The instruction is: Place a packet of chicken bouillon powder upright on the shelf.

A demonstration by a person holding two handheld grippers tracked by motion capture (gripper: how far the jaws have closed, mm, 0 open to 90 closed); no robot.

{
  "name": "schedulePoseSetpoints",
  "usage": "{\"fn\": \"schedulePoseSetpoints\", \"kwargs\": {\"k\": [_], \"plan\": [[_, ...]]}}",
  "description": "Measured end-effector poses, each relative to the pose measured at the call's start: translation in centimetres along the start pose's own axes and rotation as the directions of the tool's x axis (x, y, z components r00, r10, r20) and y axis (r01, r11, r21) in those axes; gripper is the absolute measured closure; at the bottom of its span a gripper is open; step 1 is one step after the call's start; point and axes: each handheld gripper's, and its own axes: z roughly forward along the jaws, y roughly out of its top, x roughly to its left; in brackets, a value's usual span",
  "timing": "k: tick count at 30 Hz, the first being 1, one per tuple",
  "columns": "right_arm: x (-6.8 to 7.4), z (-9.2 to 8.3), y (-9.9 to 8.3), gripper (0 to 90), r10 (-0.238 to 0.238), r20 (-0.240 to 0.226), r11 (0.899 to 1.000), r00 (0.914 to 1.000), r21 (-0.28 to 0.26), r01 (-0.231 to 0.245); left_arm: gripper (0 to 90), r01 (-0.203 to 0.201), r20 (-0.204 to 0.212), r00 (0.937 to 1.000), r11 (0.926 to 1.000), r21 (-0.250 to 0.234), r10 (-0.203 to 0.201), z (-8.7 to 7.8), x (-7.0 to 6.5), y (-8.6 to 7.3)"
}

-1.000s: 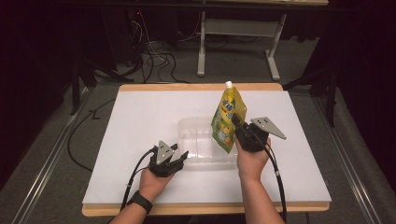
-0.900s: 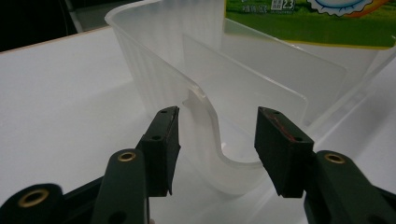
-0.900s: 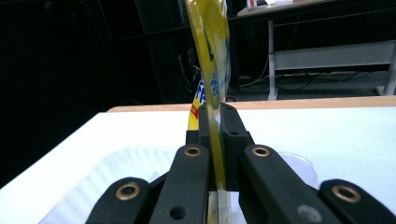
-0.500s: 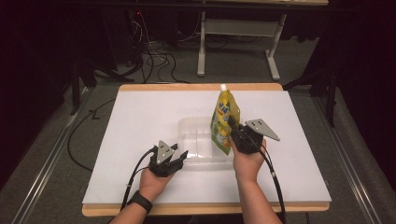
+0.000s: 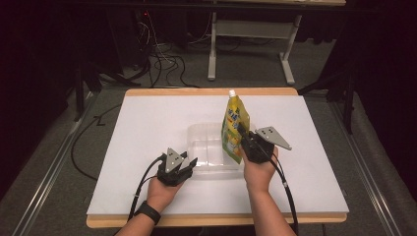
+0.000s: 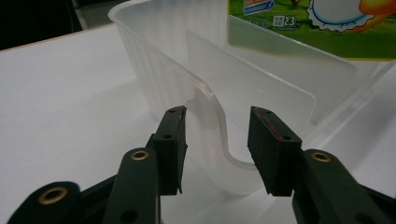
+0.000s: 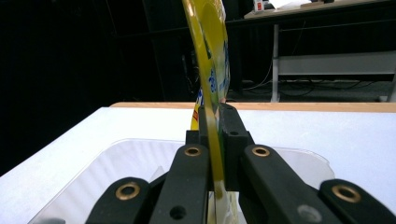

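We see the right gripper (image 5: pixel 246 142) clamped on the edge of a yellow-green spouted pouch (image 5: pixel 234 129); in the right gripper view its jaws press the pouch's thin edge (image 7: pixel 212 140) tight between them. The pouch stands upright, white cap at 12 o'clock, over the right end of a clear plastic container (image 5: pixel 209 147) near the middle of the white table (image 5: pixel 147 123). Whether its bottom touches the container we cannot tell.

At about 8 o'clock from the container we find the left gripper (image 5: pixel 189 163), jaws apart. In the left gripper view the container's curved rim tab (image 6: pixel 219 144) sits between the open jaws, just beside the left one, and the pouch's green printed base (image 6: pixel 317 28) hangs at 1 o'clock behind the container wall (image 6: pixel 154 65).
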Motion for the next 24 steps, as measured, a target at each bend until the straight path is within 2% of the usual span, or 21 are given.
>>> {"fn": "schedulePoseSetpoints", "kwargs": {"k": [13, 17, 24], "plan": [[0.0, 0.0, -0.6, 90.0, -0.034, -0.010, 0.999, 0.9994, -0.026, 0.033, 61.6, 0.004, -0.005, 1.0000, 1.0000, -0.001, -0.004, 0.1, 0.1, 0.0], [0.0, 0.0, -0.9, 90.0, -0.040, -0.015, 0.999, 0.9991, -0.018, 0.039, 62.4, 0.006, -0.007, 1.0000, 1.0000, -0.001, -0.006, 0.1, 0.1, 0.0], [0.1, -0.1, -1.5, 90.0, -0.011, -0.030, 1.000, 0.9995, -0.018, 0.011, 62.4, 0.008, -0.004, 1.0000, 1.0000, 0.000, -0.008, 0.1, 0.2, 0.0]]}}
